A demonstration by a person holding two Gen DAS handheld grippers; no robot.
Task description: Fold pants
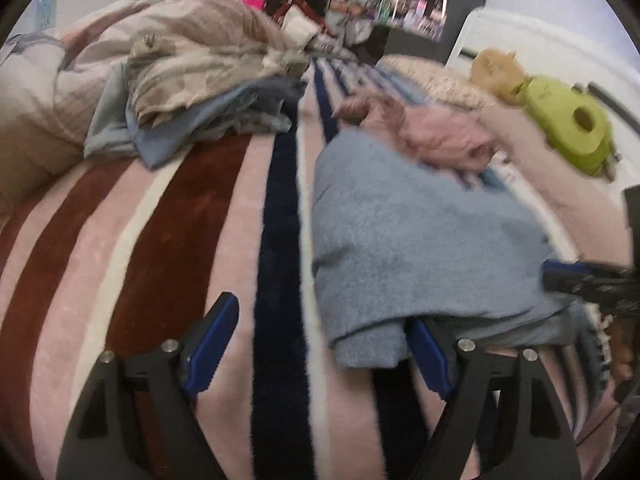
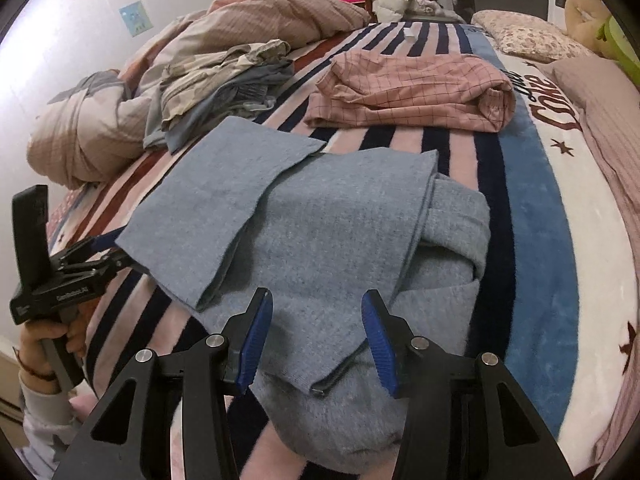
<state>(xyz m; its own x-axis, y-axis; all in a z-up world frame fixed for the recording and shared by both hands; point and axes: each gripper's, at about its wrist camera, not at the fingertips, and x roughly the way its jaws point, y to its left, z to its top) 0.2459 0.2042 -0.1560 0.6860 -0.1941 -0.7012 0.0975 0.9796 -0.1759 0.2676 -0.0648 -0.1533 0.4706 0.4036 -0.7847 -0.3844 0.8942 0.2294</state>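
Grey-blue fleece pants point(image 2: 320, 240) lie partly folded on the striped bed blanket point(image 2: 532, 216), one leg end spread toward the left. In the left wrist view the pants point(image 1: 412, 240) lie to the right, their near edge lying over my right finger. My left gripper point(image 1: 320, 344) is open, low over the blanket at the pants' left edge, and shows in the right wrist view point(image 2: 100, 252) at the left. My right gripper point(image 2: 316, 332) is open just above the near part of the pants, holding nothing; it shows at the right edge of the left wrist view point(image 1: 584, 280).
Pink checked folded pants point(image 2: 412, 88) lie farther back. A heap of camouflage and blue clothes point(image 2: 224, 80) sits at the back left beside a bunched duvet point(image 2: 96, 128). Pillows point(image 2: 532, 36) and a green plush toy point(image 1: 568, 120) lie at the right.
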